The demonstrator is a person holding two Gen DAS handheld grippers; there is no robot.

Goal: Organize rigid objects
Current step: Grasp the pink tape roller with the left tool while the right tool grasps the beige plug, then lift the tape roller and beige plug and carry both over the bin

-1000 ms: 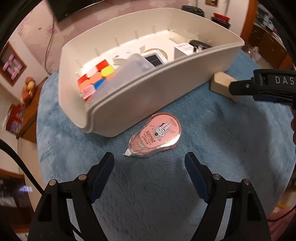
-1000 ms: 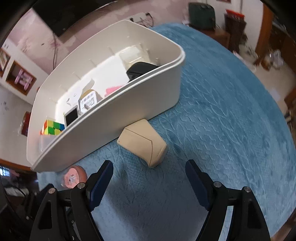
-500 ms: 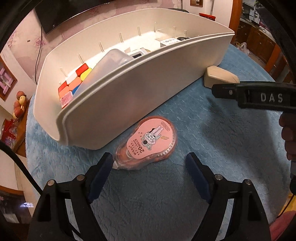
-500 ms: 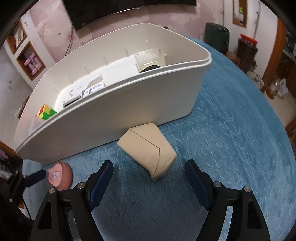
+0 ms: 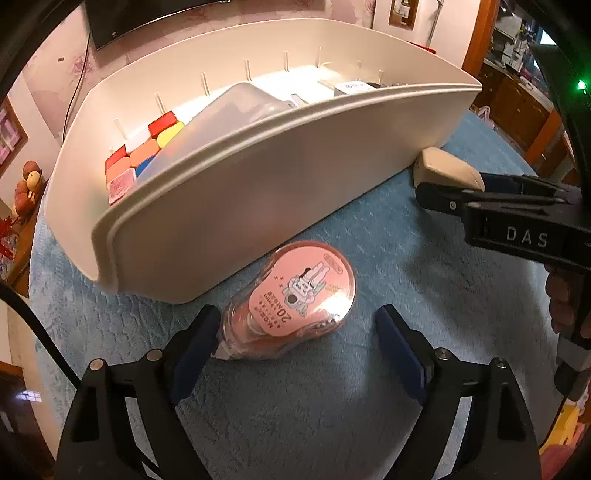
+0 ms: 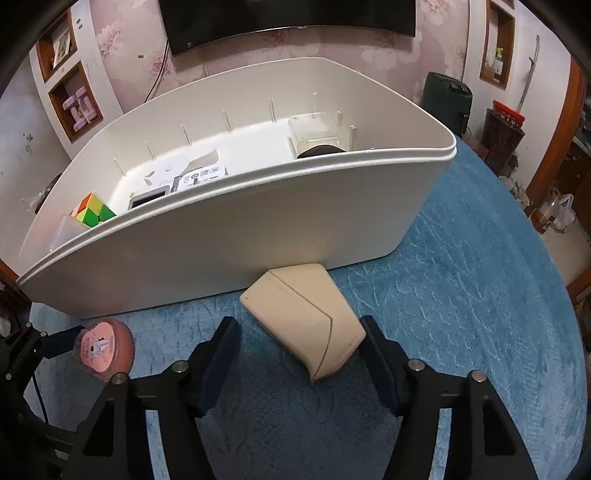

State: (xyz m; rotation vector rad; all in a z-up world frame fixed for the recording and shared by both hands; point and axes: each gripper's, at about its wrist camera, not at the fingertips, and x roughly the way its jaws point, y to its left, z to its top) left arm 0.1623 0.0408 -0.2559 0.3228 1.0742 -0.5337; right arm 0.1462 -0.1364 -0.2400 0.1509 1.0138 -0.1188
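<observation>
Two grippers are mine, and both stand with jaws spread wide, gripping nothing. Left gripper [image 5: 295, 332] straddles the pink correction-tape dispenser [image 5: 291, 306], which lies flat on the blue textured surface [image 5: 406, 280] just in front of the white bin [image 5: 258, 192]; its white tip nearly touches my left finger, while the right finger stands apart from it. Right gripper [image 6: 299, 350] brackets the beige wedge-shaped box [image 6: 306, 317], whose far end sits against the foot of the bin's front wall, toward its right end. Inside the bin, at the left end, a colour cube [image 5: 144, 151] sits beside a frosted plastic container [image 5: 236, 107]; white printed boxes [image 6: 201, 173] lie near the middle, and a clear case over something black [image 6: 317, 136] stands at the right end. Behind the bin, a dark screen [image 6: 288, 14] hangs on floral pink wallpaper, with wooden wall niches [image 6: 70, 74] to its left and a dark appliance [image 6: 447, 99] to its right.
</observation>
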